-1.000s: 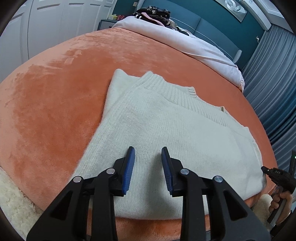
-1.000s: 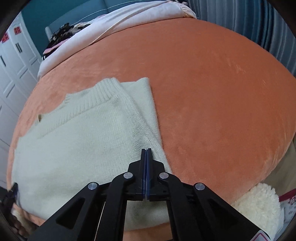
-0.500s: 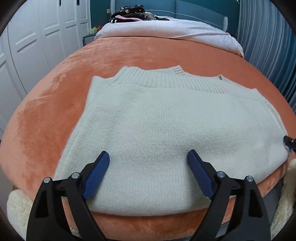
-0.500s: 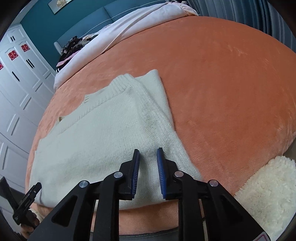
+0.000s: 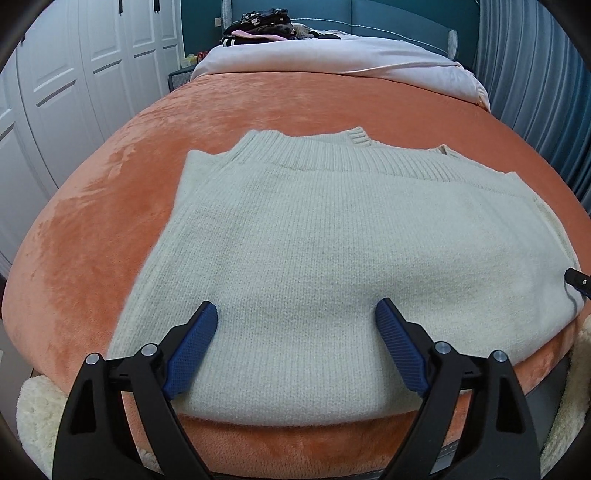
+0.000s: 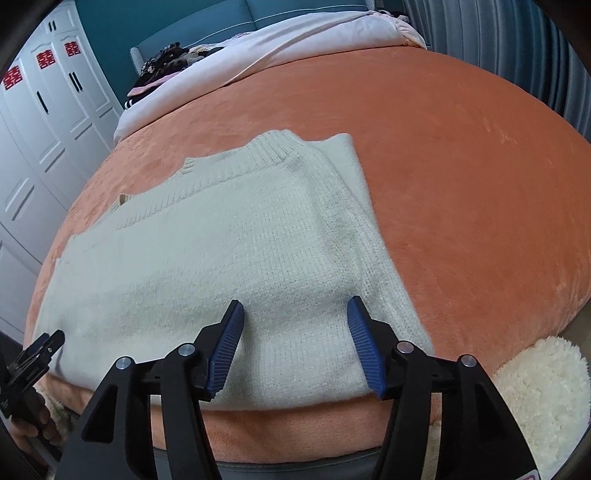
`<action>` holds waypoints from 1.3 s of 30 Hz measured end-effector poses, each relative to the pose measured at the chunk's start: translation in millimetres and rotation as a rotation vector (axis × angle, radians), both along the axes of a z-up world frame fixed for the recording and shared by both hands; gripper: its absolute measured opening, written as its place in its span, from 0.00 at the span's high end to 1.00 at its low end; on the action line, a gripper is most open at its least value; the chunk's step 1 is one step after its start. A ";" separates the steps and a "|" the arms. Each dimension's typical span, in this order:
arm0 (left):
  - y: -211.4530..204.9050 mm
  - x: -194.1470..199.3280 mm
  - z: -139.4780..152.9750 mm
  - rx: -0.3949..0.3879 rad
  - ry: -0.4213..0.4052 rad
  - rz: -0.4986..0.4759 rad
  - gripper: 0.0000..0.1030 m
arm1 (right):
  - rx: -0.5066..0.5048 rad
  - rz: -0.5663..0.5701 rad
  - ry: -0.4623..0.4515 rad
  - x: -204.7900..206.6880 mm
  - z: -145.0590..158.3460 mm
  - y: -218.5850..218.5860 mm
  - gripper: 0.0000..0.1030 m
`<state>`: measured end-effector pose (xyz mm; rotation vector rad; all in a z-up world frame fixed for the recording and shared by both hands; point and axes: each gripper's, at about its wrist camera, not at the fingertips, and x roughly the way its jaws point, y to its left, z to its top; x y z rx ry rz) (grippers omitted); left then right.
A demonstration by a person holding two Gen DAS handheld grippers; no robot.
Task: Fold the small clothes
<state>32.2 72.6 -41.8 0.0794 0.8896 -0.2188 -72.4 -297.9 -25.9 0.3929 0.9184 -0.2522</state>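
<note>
A cream knit sweater [image 5: 332,240] lies folded flat on an orange plush blanket [image 5: 110,221], ribbed edge at the far side. It also shows in the right wrist view [image 6: 221,258]. My left gripper [image 5: 295,314] is open wide and empty, above the sweater's near edge. My right gripper [image 6: 293,306] is open and empty, above the sweater's near right corner. The right gripper's tip shows at the right edge of the left wrist view [image 5: 578,282]. The left gripper, held in a hand, shows at the lower left of the right wrist view [image 6: 37,354].
The orange blanket [image 6: 461,184] covers a bed with a pink duvet [image 5: 332,62] and dark clothes [image 5: 262,26] at its far end. White wardrobe doors [image 5: 74,74] stand at the left, grey curtains [image 5: 535,92] at the right. A fluffy cream rug [image 6: 535,387] lies below the bed's edge.
Both grippers have opened: the right went from shut to wide open, the left from narrow to wide. Both views swung to face the sweater's near edge more squarely.
</note>
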 end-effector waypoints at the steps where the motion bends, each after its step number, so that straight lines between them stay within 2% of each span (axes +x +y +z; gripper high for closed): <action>1: -0.3 -0.2 -0.2 0.002 0.000 0.000 0.17 | -0.007 0.005 0.003 0.7 -0.1 1.7 0.41; 9: -0.9 -0.9 -0.1 0.013 -0.008 0.003 0.16 | -0.072 0.047 0.039 8.3 -3.3 14.9 0.28; 12: 14.1 -2.1 11.7 -0.068 -0.031 0.070 0.16 | -0.102 0.043 0.034 8.3 0.9 18.0 0.30; 14: 36.6 1.5 24.3 -0.178 -0.044 0.170 0.12 | -0.072 0.015 -0.035 -0.5 14.5 14.0 0.31; 16: 51.5 16.0 33.2 -0.245 -0.043 0.233 0.11 | -0.033 -0.025 -0.123 -3.6 29.4 2.2 0.31; 19: 54.2 58.4 44.7 -0.197 -0.030 0.276 0.11 | 0.015 -0.070 -0.097 26.5 34.8 -22.9 0.31; 22: 43.9 102.6 42.7 -0.143 0.024 0.250 0.12 | 0.043 -0.093 -0.028 67.0 24.9 -41.9 0.31; 24: 32.4 127.7 30.0 -0.095 0.097 0.201 0.31 | 0.017 -0.098 0.051 90.5 8.0 -45.5 0.33; 25: 26.8 136.4 23.5 -0.071 0.139 0.173 0.58 | 0.005 -0.091 0.094 99.5 -1.1 -45.6 0.53; 26: 22.8 142.3 19.8 -0.047 0.169 0.162 0.81 | 0.011 -0.064 0.097 104.8 -4.3 -44.3 0.66; 27: 21.4 144.2 22.2 -0.049 0.166 0.155 0.91 | 0.006 -0.040 0.074 106.6 1.9 -42.4 0.89; 28: 21.4 144.8 28.6 -0.061 0.152 0.143 0.91 | -0.005 -0.038 0.043 105.1 13.7 -43.2 0.90; 30: 24.0 146.3 35.1 -0.074 0.146 0.143 0.91 | 0.063 -0.058 -0.086 92.2 38.5 -54.9 0.91; 31: 24.2 148.5 31.6 -0.067 0.155 0.146 0.91 | 0.071 -0.078 -0.120 86.3 42.7 -61.3 0.91; 32: 24.3 151.5 23.9 -0.044 0.172 0.152 0.91 | 0.069 -0.091 -0.110 85.9 35.3 -67.4 0.91; 34: 23.9 156.0 6.3 -0.018 0.196 0.162 0.90 | 0.076 -0.089 0.046 98.2 -8.0 -73.5 0.91; 35: 23.9 155.6 4.8 -0.012 0.181 0.171 0.88 | 0.084 -0.074 0.076 100.0 -26.0 -72.4 0.92; 36: 24.2 154.3 6.1 -0.009 0.178 0.180 0.87 | 0.047 -0.073 0.038 95.9 -22.3 -68.8 0.92; 39: 31.2 146.6 22.7 -0.058 0.156 0.217 0.77 | 0.024 -0.108 0.034 87.5 2.7 -59.9 0.82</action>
